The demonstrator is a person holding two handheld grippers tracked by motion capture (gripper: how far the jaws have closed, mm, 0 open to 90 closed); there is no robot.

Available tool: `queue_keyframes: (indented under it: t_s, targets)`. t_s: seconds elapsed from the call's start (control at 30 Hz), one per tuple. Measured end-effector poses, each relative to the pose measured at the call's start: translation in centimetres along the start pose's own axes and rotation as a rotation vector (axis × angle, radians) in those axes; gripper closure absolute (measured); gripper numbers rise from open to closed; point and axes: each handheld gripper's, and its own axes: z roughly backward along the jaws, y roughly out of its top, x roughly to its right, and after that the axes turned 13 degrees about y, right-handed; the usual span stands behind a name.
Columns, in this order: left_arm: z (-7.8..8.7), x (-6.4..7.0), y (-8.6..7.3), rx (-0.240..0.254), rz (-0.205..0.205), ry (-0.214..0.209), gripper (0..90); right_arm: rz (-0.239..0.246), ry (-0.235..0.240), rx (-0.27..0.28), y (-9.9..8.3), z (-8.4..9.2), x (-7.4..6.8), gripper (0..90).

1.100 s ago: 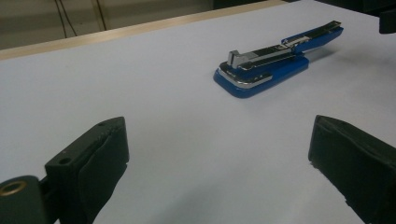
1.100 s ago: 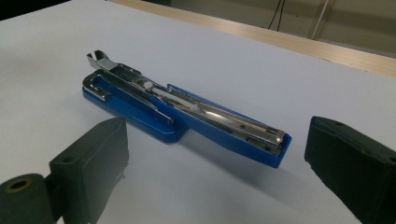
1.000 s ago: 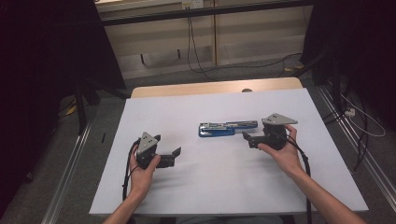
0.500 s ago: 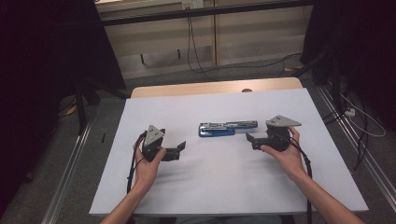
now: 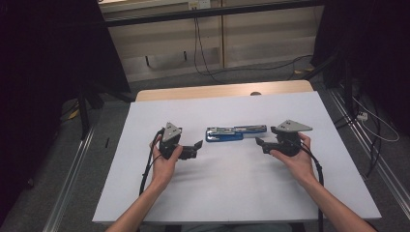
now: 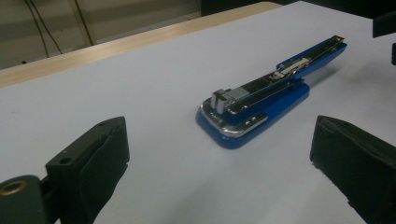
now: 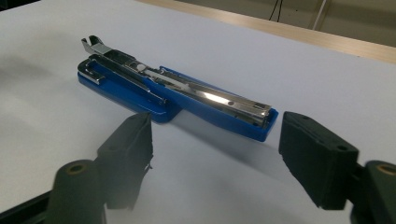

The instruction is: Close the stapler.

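Stapler (image 5: 235, 132) lies unobstructed on white table (image 5: 232, 193) between released left gripper (image 5: 197, 146) and right gripper (image 5: 260, 143), its jaws closing.

We see bare white table (image 5: 232, 193) across the whole lower half of the high view, free for either hand. The one obstacle is the blue stapler (image 5: 235, 133) at the centre, lying between the left gripper (image 5: 192, 148) and right gripper (image 5: 261, 143). Bare sheet separates each from it, and the upper part beyond is free too.
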Motion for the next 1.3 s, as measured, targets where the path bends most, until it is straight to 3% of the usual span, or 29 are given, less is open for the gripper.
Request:
queue_keyframes:
  t_s: [0.37, 0.47, 0.67, 0.77, 0.87, 1.07, 1.2, 1.3]
  targets:
    - [-2.8, 1.0, 1.8, 0.025, 0.008, -0.007, 6.6, -0.004, -0.018, -0.013, -0.3, 0.5, 1.5, 52.6]
    - [-3.7, 1.4, 2.3, 0.014, -0.015, -0.009, 6.1, -0.002, -0.012, -0.016, -0.2, 0.4, 1.7, 59.5]
    - [-4.7, 1.6, 2.3, 0.036, 0.032, -0.054, 5.3, 0.006, 0.006, -0.030, -0.3, 0.0, 1.7, 76.0]
    - [-4.9, 1.8, 2.0, 0.017, -0.009, -0.036, 5.6, 0.000, 0.023, -0.045, -0.5, -0.3, 1.9, 84.2]
    - [-5.2, 2.0, 1.7, -0.009, -0.019, -0.034, 5.7, 0.003, 0.019, -0.048, -0.5, -0.5, 1.9, 90.0]
    - [-5.1, 2.1, 1.8, -0.010, -0.005, -0.046, 18.2, 0.000, 0.009, -0.091, -0.8, -0.8, 2.0, 90.0]
    - [-4.9, 2.4, 1.7, -0.021, -0.020, -0.062, 31.1, 0.003, 0.001, -0.101, -0.9, -0.8, 2.1, 90.0]
    - [-4.8, 2.7, 1.4, -0.035, -0.025, -0.081, 45.7, 0.006, 0.001, -0.115, -1.0, -1.0, 2.1, 90.0]
